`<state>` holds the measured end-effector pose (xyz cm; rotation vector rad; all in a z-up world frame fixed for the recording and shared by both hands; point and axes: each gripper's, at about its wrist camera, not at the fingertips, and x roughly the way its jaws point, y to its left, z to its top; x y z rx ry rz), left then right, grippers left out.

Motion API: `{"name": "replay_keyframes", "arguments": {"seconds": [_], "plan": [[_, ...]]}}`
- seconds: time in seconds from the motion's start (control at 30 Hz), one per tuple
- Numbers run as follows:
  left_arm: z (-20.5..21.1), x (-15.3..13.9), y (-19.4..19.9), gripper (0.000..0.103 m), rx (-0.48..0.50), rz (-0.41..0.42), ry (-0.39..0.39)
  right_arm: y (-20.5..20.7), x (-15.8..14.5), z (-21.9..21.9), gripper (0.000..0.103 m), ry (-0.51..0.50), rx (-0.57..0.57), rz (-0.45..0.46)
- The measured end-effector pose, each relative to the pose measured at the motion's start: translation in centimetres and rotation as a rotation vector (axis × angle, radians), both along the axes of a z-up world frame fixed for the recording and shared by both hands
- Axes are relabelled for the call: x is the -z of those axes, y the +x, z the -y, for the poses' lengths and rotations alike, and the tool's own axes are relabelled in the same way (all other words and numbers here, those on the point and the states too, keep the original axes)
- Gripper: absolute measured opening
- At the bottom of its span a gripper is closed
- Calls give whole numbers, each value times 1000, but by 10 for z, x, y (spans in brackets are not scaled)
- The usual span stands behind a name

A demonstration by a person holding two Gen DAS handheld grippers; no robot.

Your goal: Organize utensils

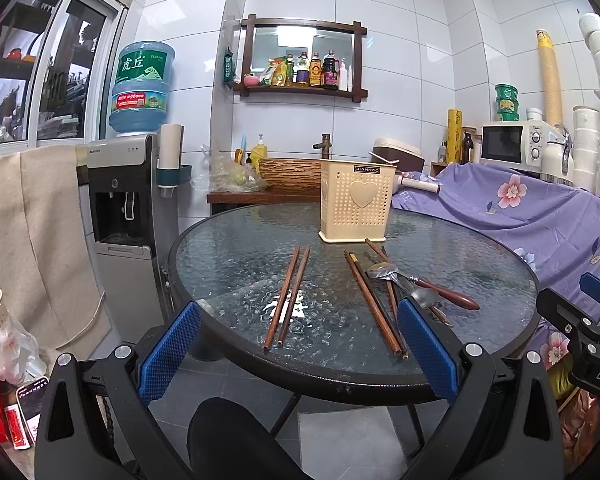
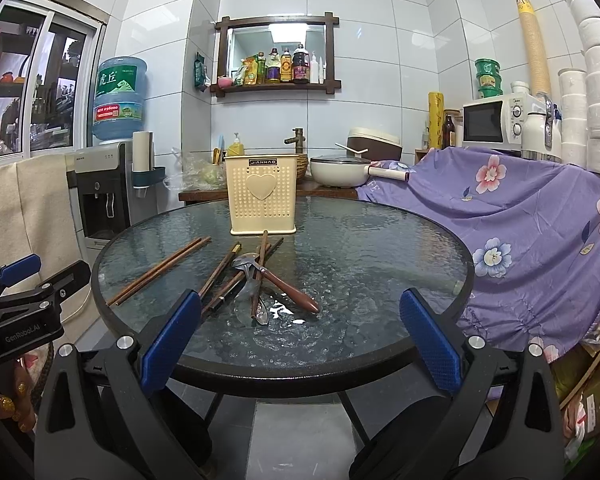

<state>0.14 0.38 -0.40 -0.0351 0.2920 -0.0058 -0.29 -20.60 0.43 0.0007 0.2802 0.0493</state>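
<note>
My left tongs [image 1: 298, 350] hang released at the near edge of the round glass desk [image 1: 480, 256], blue pads spread wide with nothing between them, and my right tongs [image 2: 300, 338] are likewise released and empty — both held short of the utensils. The cream perforated utensil holder [image 1: 356, 200] with a heart on its front stands upright toward the far side of the desk. In front of it, a pair of brown chopsticks [image 1: 286, 298] lies side by side on the glass, apart from the rest. To the right of that pair sits a loose heap: more chopsticks [image 1: 374, 304] crossed under a metal spoon [image 1: 384, 272] and a wooden-handled utensil [image 1: 448, 294], all touching one another. A purple flowered cloth [image 1: 540, 220] drapes the furniture beside the desk.
</note>
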Motion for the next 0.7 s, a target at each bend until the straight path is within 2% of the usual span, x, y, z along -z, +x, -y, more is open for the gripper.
{"name": "replay_keyframes", "arguments": {"seconds": [0.7], "plan": [[0, 0, 0, 97, 0, 0, -1, 0, 1, 0, 98, -3, 4, 0]]}}
